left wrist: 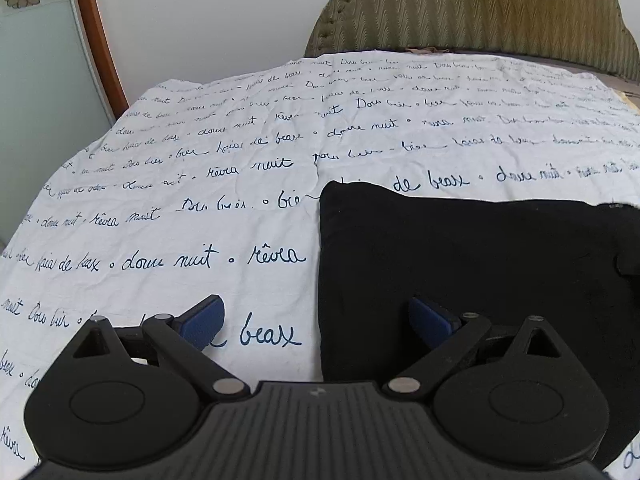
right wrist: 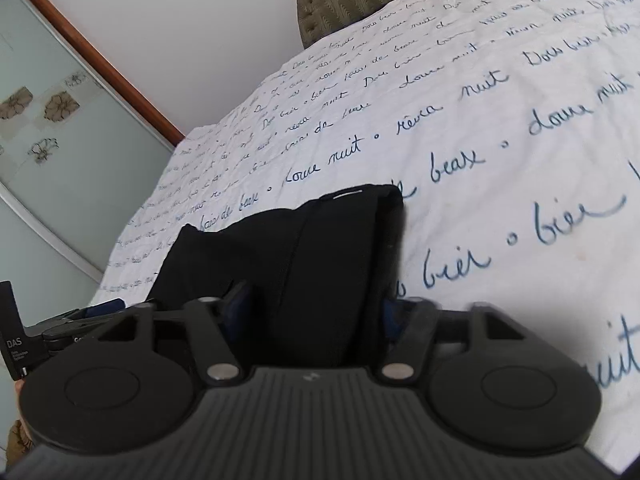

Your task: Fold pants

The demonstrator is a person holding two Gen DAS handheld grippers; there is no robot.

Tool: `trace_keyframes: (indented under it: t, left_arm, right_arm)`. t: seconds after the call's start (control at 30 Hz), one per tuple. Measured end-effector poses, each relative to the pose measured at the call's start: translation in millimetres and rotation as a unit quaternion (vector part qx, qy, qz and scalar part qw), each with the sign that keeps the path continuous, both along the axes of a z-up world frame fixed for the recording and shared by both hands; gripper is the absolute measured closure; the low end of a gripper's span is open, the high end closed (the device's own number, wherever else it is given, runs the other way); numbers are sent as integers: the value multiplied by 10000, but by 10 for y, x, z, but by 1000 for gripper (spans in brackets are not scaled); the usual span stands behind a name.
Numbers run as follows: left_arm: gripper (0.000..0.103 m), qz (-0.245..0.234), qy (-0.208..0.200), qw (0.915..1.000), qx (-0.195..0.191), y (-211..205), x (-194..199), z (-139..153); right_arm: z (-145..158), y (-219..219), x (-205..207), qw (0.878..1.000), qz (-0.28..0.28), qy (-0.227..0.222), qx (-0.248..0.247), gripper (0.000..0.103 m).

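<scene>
1. L gripper (left wrist: 316, 322): jaws spread wide, holding nothing. We see one blue pad (left wrist: 204, 320) over the sheet, the other over the cloth's left edge.
2. R gripper (right wrist: 312, 308): jaws spread apart w/ the black pants (right wrist: 304, 248) between them; pads mostly hidden by fabric, so we can't tell if they're pinching it. In the R view the L gripper shows low at the left edge.
3. Pants: folded into a compact dark block, lying flat on the bedsheet (left wrist: 160, 208), near edge of bed. White label mark at the far top corner in R view.
4. Sheet: white w/ blue handwritten script, wrinkled.
5. Far: olive padded headboard (left wrist: 480, 4); white wall; wood-framed frosted door (right wrist: 48, 152) w/ flower decals on the left.
</scene>
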State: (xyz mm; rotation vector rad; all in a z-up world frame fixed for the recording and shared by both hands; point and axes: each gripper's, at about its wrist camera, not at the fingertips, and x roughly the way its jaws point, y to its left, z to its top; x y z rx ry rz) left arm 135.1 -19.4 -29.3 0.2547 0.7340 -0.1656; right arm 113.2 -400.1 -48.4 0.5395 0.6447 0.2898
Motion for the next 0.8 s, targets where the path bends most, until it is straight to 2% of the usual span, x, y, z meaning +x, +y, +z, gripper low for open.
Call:
trace_keyframes:
  t: [0.07,0.17,0.27,0.3,0.37,0.4,0.43,0.53,0.6,0.67,0.8]
  left_arm:
    - [4,-11,-71,10000,55,-22,-20,-6]
    - [4,-31,-180,9996,235,-71,-50,-24]
    - [4,-36,-150,9996,225,-76,-61,-25]
    - [4,-39,-150,9997,206,-65,-73,-9]
    - [4,-47,-207,9995,217,-42,-118,27]
    - [4,-37,-246,9994,242,-31,-146,48]
    - [4,-19,-286,9992,265,-23,-178,73]
    - [4,15,-376,9992,151,9,-306,156]
    - [4,0,-375,9993,43,1,-410,193]
    - [4,-4,-335,9994,-66,-13,-522,211]
    - [4,-193,-162,9994,-246,-40,-719,166]
  right_arm:
    - [83,51,-18,9997,-20,-135,-192,75]
    - [231,172,-38,9970,-7,-412,-657,76]
    - [130,160,61,9969,-100,-79,-780,75]
    - [94,125,56,9974,-155,-27,-700,72]
    - [102,69,-16,9977,-291,8,-619,54]
    - [147,72,-83,9962,-441,-40,-751,49]
    - [217,89,-189,9924,-686,-176,-1004,43]
    - [479,301,-568,9686,-1224,-878,-1977,41]
    - [592,522,-765,9597,-1000,-1259,-2304,40]
    - [594,725,-870,9602,-590,-1395,-2346,29]
    - [375,882,-818,9681,-324,-1010,-2269,29]
